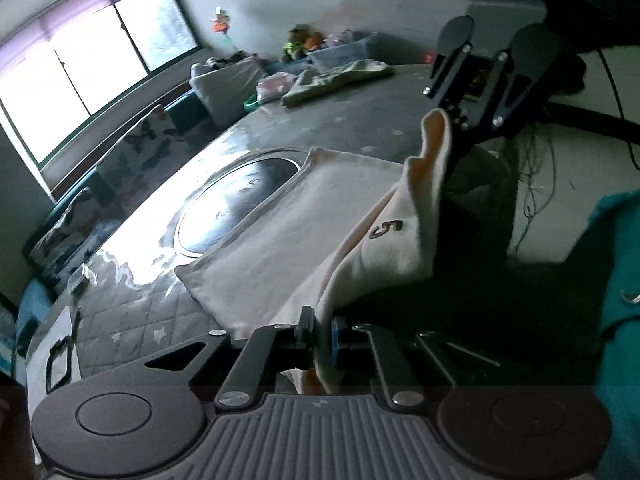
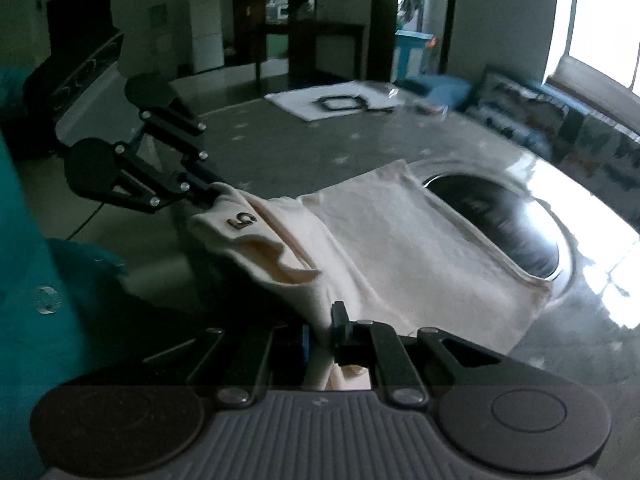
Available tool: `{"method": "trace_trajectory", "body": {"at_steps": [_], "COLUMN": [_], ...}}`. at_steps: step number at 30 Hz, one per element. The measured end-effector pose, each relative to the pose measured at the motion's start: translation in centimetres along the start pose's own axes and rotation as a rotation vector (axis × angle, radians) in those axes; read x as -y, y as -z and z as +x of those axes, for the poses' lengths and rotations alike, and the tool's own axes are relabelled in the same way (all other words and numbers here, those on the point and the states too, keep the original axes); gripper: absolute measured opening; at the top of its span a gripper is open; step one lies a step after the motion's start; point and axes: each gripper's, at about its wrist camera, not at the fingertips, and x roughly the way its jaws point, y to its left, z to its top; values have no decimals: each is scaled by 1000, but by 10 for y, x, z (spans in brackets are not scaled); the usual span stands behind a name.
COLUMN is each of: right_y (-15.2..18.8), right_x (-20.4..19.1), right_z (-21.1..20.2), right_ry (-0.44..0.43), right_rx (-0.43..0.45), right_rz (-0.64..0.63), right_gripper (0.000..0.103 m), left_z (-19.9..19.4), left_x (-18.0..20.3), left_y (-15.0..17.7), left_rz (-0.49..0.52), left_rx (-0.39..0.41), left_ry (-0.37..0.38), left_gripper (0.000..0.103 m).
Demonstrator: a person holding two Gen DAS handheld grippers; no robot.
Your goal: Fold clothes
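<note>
A cream garment (image 1: 304, 216) with a dark "5" mark (image 1: 387, 229) lies partly on the grey quilted table (image 1: 168, 320), its near edge lifted. My left gripper (image 1: 322, 336) is shut on one corner of that edge. My right gripper (image 1: 450, 118) is shut on the other raised corner, up and to the right. In the right wrist view the right gripper (image 2: 320, 338) pinches the cream garment (image 2: 400, 240), and the left gripper (image 2: 210, 196) holds the corner by the "5" mark (image 2: 241, 221). The far part of the cloth rests flat.
A shiny round inset (image 1: 240, 204) lies in the table under the garment's far edge. A folded white printed garment (image 2: 336, 104) and other clothes (image 1: 340, 78) lie at the table's ends. Cushions (image 1: 120, 168) line the window side. A teal sleeve (image 1: 624, 280) is close by.
</note>
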Motion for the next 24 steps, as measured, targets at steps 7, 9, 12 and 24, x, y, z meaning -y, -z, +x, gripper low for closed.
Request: {"method": "trace_trajectory", "body": {"at_steps": [7, 9, 12, 24], "right_y": [-23, -34, -50, -36], "right_x": [29, 48, 85, 201], "right_z": [-7, -6, 5, 106], "right_ry": [-34, -27, -8, 189], "right_rx": [24, 38, 49, 47], "right_rz": [82, 108, 154, 431], "right_gripper": [9, 9, 9, 22], "left_z": [21, 36, 71, 184], "left_x": [-45, -63, -93, -165], "left_y": [-23, -32, -44, -31], "left_rz": [-4, -5, -19, -375], "left_rx": [44, 52, 37, -57], "left_ry": [-25, -27, -9, -101], "left_gripper": [9, 9, 9, 30]}}
